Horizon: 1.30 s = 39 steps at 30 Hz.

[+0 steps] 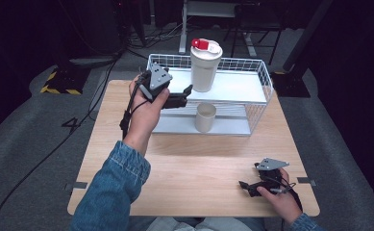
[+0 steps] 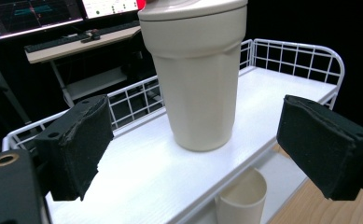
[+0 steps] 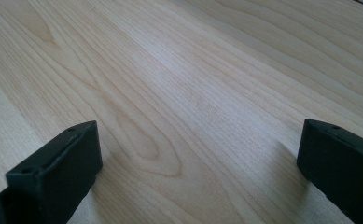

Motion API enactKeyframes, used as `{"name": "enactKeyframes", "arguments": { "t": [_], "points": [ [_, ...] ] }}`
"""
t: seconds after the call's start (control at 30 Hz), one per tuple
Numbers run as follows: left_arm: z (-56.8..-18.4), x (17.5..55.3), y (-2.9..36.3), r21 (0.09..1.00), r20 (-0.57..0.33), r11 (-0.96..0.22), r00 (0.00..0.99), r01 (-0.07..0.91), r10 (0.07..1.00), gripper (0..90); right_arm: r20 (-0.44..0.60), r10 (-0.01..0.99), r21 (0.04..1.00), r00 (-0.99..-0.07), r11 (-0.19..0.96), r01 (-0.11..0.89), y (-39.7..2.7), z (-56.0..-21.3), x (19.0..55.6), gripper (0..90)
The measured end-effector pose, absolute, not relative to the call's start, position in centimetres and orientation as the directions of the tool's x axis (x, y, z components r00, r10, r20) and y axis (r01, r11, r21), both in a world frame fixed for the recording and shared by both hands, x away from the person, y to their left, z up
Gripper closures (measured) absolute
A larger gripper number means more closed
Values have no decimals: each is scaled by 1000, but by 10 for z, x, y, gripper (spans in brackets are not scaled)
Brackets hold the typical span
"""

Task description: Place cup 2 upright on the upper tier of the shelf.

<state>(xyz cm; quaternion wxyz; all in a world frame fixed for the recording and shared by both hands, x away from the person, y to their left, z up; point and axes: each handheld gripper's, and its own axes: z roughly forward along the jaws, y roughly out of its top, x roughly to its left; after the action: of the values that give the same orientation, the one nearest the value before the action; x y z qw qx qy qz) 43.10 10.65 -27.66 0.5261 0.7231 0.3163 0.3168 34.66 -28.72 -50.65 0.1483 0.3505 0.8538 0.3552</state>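
High view: left claw (image 1: 188, 94) open, lined up on the tumbler (image 1: 205, 66), not touching.
Tumbler stands upright on the top shelf of the wire rack (image 1: 264, 77) at the surface's (image 1: 199, 168) far edge (small cup (image 1: 205, 117) on the shelf below). Right claw (image 1: 244, 186) open, empty, near the front right corner.
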Motion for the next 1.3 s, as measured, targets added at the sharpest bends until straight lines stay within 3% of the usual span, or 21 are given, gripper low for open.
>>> {"name": "enactKeyframes", "arguments": {
  "t": [0.67, 1.13, 1.3],
  "points": [
    [-297, 373, 148, 940, 134, -299, 630, 163, 765, 113, -4, 701, 711, -713, 504, 491, -287, -506, 347, 0],
    [-338, 342, 158, 883, 162, -407, 661, 235, 733, 145, -4, 701, 711, -713, 504, 491, -287, -506, 347, 0],
    [-356, 335, 162, 877, 135, -402, 668, 263, 732, 148, -4, 701, 711, -713, 504, 491, -287, -506, 347, 0]
  ]
}}
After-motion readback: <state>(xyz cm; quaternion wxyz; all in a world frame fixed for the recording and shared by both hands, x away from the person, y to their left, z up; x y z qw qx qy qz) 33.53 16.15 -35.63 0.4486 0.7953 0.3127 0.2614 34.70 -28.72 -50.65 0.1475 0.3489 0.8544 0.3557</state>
